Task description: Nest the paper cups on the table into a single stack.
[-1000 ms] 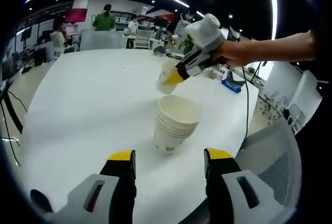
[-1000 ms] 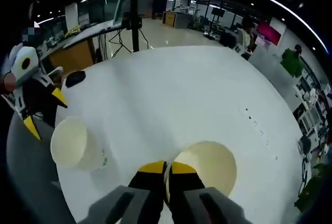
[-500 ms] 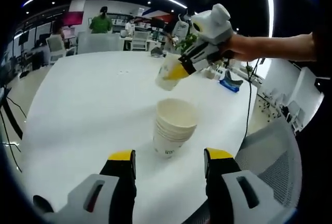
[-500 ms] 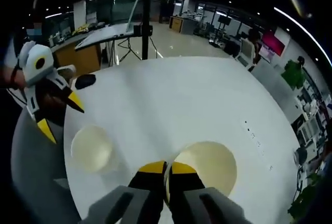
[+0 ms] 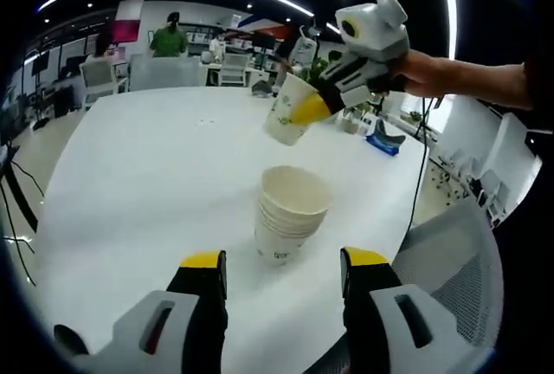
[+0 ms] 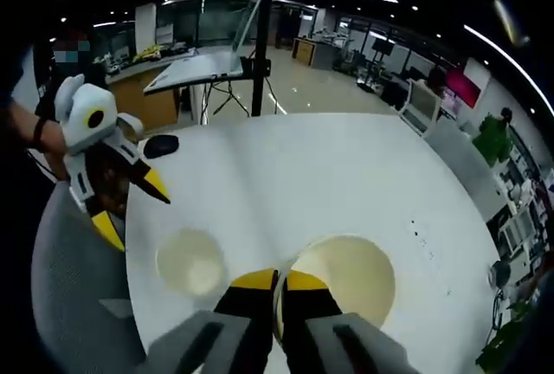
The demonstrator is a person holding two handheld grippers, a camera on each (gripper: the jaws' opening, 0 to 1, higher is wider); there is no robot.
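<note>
1. Pinching a single paper cup point(image 6: 342, 280) by its rim, the right gripper point(image 6: 278, 284) has its yellow-tipped jaws closed on the cup wall; cup is lifted clear of the table point(image 6: 346, 175).
2. Left gripper view shows that same right gripper point(image 5: 313, 107) holding the cup point(image 5: 286, 111) tilted in the air, above the stack and not touching it.
3. Left gripper point(image 5: 281, 270) jaws spread wide, holding nothing, hovering near the stack.
4. Stack of nested paper cups point(image 5: 290, 214) stands upright on the round white table point(image 5: 147, 166), near the table edge closest to the grey mesh chair point(image 5: 450, 261).
5. Right gripper view: stack point(image 6: 190, 261) seen from above, left gripper point(image 6: 130, 201) just beside it.
</note>
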